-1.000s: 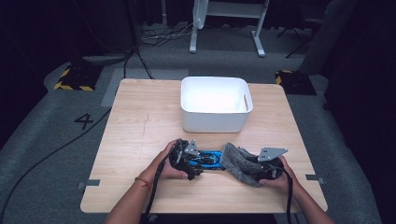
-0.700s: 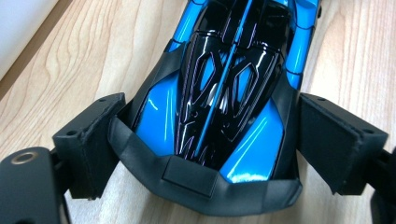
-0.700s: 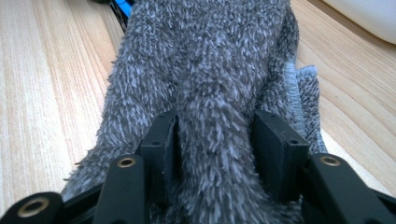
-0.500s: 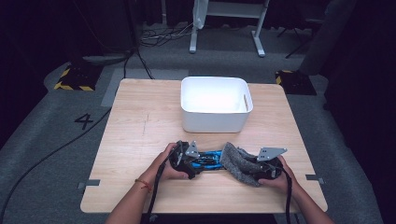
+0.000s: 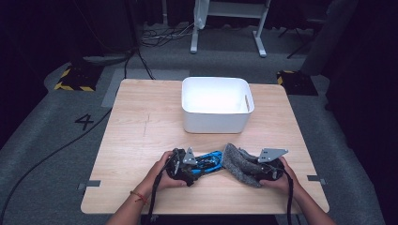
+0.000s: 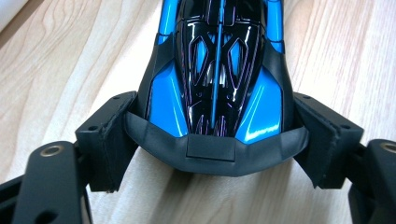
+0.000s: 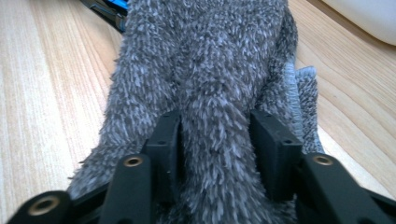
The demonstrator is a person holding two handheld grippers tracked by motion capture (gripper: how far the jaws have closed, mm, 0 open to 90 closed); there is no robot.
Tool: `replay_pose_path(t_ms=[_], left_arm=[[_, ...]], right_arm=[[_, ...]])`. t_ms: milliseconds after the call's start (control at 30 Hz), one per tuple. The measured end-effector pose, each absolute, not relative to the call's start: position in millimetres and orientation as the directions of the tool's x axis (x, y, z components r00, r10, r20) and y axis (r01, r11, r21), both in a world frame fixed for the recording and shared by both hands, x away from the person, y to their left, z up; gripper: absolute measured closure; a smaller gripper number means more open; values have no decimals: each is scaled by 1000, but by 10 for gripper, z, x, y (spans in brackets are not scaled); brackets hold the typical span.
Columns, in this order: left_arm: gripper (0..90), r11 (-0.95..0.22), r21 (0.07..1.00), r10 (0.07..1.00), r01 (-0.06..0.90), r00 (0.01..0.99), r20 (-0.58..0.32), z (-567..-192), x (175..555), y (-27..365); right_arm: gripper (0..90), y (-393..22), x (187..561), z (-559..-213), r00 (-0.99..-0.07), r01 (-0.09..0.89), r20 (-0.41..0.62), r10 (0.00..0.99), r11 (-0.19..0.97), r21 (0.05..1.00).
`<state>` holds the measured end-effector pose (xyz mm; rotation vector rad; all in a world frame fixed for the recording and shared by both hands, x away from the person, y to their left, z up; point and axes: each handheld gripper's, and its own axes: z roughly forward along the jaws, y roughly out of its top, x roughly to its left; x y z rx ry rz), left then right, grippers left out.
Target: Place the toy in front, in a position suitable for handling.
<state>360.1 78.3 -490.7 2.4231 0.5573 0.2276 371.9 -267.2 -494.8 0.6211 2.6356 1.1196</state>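
One white bin (image 5: 216,124) stands beyond car (image 6: 217,70) and cloth (image 7: 205,60).

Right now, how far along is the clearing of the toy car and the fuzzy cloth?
Nothing done: white plastic bin looks empty. In hand: left gripper has just closed on the glossy blue-and-black toy car; right gripper is closing on the fuzzy grey cloth. Left: probably binning both.

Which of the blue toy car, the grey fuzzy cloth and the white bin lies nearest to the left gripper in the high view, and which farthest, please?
1. Blue toy car, between the left gripper's fingers.
2. Grey fuzzy cloth, just right of the car.
3. White bin, farther back, mid-table.
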Motion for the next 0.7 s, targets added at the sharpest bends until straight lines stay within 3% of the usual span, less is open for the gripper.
replay_pose_path(t_ms=[267,433,700], left_arm=[[171,-712,606,444,355,896,-4,-4806,3702,568],[173,-747,579,424,327,905,37,-4837,3708,499],[217,-731,594,430,336,903,19,-4830,3699,624]], right_arm=[[647,-2661,3723,-4952,-893,295,-19,450,617,729],[642,-2668,3720,-4958,-890,302,-12,456,609,734],[617,-2717,3704,-4920,-866,294,-76,494,626,722]])
